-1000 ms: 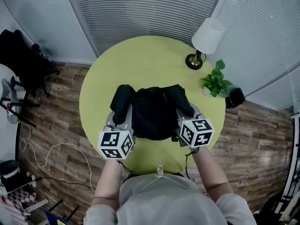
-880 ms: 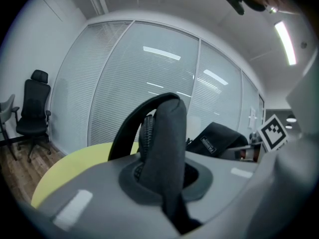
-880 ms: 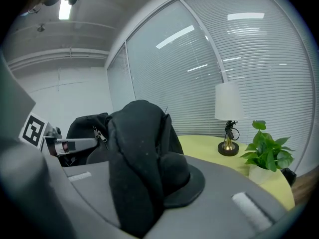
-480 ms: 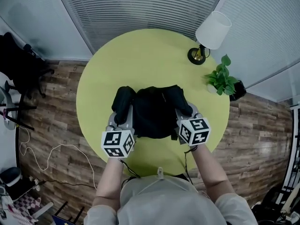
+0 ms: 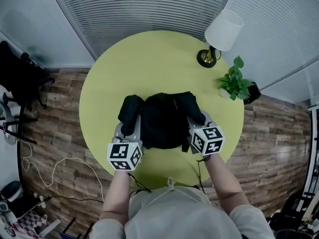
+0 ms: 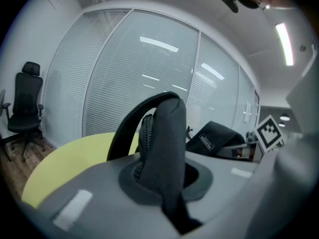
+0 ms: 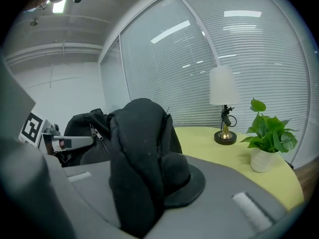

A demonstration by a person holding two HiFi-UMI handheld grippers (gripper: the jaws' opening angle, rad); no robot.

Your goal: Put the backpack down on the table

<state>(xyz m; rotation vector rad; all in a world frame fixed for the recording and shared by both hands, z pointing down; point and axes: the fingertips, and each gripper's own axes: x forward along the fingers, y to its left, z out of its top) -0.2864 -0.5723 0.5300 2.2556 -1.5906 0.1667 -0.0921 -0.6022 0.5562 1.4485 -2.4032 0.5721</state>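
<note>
Backpack down near us, not let go yet.
We judge the backpack (image 5: 167, 118) set at 6 o'clock on the surface (image 5: 149, 59); left gripper (image 5: 128, 129) and right gripper (image 5: 198, 122) each clamp a shoulder strap (image 6: 167, 133). Only release is left.

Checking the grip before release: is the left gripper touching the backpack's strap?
Touching. The left gripper view shows the left gripper with its jaws closed on the black backpack strap, which stands pinched between the pads on both sides.
</note>
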